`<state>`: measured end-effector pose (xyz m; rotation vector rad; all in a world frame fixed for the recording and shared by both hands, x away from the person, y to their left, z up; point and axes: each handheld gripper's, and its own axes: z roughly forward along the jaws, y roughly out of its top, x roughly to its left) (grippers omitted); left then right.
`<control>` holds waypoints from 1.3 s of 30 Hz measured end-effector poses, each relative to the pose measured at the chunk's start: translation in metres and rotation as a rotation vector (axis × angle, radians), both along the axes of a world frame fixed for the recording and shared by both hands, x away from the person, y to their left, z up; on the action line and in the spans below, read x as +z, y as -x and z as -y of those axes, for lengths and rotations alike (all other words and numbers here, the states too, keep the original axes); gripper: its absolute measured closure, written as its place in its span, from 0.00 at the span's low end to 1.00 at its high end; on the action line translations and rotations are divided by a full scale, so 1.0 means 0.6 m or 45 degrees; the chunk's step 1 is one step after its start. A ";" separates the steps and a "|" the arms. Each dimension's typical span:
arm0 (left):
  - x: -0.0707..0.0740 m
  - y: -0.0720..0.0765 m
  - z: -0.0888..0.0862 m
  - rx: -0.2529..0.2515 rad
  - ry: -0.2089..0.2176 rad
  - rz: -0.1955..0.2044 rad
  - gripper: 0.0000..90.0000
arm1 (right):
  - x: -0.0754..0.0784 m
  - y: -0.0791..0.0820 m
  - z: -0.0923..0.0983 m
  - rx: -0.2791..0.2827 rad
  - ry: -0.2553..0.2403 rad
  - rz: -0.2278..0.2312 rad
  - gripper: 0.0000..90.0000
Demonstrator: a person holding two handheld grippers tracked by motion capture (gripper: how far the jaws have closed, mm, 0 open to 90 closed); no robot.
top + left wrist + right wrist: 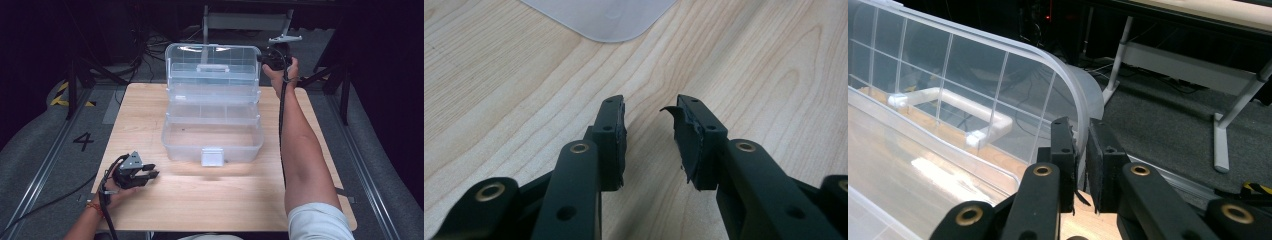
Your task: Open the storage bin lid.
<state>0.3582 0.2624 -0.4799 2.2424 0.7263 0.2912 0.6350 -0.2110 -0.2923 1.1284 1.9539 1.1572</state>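
The clear box (212, 115) stands open mid-table, its lid (213, 67) upright at the back. The right gripper (1080, 150) pinches the lid's edge, so opening looks done. Left gripper (145, 175) rests in front of the box, jaws apart, empty.

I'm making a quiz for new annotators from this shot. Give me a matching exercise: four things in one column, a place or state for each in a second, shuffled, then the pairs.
Things:
1. left gripper
2. right gripper
3. lid
4. latch

Places or states:
A. raised upright at the far side of the clear box
B. on the front wall of the box, facing the person
C. open, low over bare wooden table, holding nothing
D. closed on the lid's edge

Pairs: 1-C, 2-D, 3-A, 4-B
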 end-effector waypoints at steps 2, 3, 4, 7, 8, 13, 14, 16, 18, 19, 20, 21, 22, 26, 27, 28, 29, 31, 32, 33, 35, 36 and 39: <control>0.000 0.000 0.000 -0.003 -0.006 0.008 0.73 | -0.001 -0.003 -0.001 -0.003 0.005 -0.003 0.93; 0.000 0.000 0.000 -0.004 -0.004 0.007 0.73 | -0.001 -0.004 -0.002 -0.005 0.003 -0.004 0.93; 0.000 0.000 0.000 -0.005 -0.004 0.005 0.73 | -0.002 -0.005 -0.003 -0.009 0.004 -0.006 0.93; 0.000 0.000 0.000 -0.005 -0.003 0.004 0.73 | -0.004 -0.011 -0.005 -0.017 0.013 -0.013 0.93; 0.001 0.000 0.000 -0.007 -0.010 0.005 0.73 | -0.004 -0.012 -0.006 -0.021 0.015 -0.016 0.93; 0.001 0.000 0.000 -0.008 -0.010 0.003 0.73 | -0.009 -0.020 -0.008 -0.039 0.022 -0.023 0.93; 0.001 -0.001 0.000 -0.011 -0.011 0.007 0.73 | -0.009 -0.021 -0.010 -0.044 0.022 -0.027 0.93; 0.001 0.000 0.001 -0.010 -0.009 0.010 0.73 | -0.011 -0.024 -0.012 -0.054 0.029 -0.030 0.93; 0.001 0.000 0.001 -0.013 -0.011 0.005 0.73 | -0.013 -0.027 -0.014 -0.062 0.041 -0.032 0.93; 0.001 0.001 0.002 -0.005 -0.006 0.002 0.73 | -0.014 -0.028 -0.014 -0.065 0.041 -0.034 0.93; 0.001 0.001 0.001 -0.008 -0.010 0.002 0.73 | -0.014 -0.028 -0.014 -0.067 0.042 -0.036 0.93; 0.001 0.001 0.002 -0.010 -0.009 0.001 0.73 | -0.014 -0.029 -0.014 -0.069 0.046 -0.036 0.93; 0.001 0.001 0.002 -0.011 -0.010 0.002 0.74 | -0.014 -0.029 -0.015 -0.070 0.046 -0.035 0.92; 0.002 0.001 0.003 -0.017 -0.015 0.002 0.74 | -0.016 -0.032 -0.017 -0.077 0.056 -0.040 0.92; 0.002 0.001 0.003 -0.017 -0.016 0.002 0.74 | -0.016 -0.033 -0.017 -0.080 0.054 -0.041 0.92; 0.002 0.002 0.003 -0.016 -0.014 0.002 0.74 | -0.017 -0.034 -0.017 -0.082 0.057 -0.042 0.92; 0.002 0.002 0.003 -0.017 -0.014 0.002 0.74 | -0.017 -0.035 -0.018 -0.086 0.061 -0.045 0.92; 0.002 0.002 0.003 -0.019 -0.014 0.000 0.74 | -0.018 -0.037 -0.021 -0.092 0.066 -0.049 0.92; 0.002 0.002 0.003 -0.020 -0.014 0.000 0.74 | -0.019 -0.038 -0.021 -0.092 0.066 -0.049 0.92; 0.002 0.002 0.003 -0.020 -0.012 -0.002 0.74 | -0.020 -0.039 -0.020 -0.093 0.068 -0.050 0.92; 0.002 0.002 0.003 -0.019 -0.012 -0.003 0.74 | -0.023 -0.041 -0.019 -0.095 0.065 -0.056 0.92; 0.002 0.002 0.003 -0.019 -0.011 -0.003 0.74 | -0.024 -0.042 -0.019 -0.096 0.065 -0.057 0.92; 0.001 0.002 0.003 -0.017 -0.005 0.002 0.74 | -0.026 -0.044 -0.021 -0.100 0.068 -0.062 0.91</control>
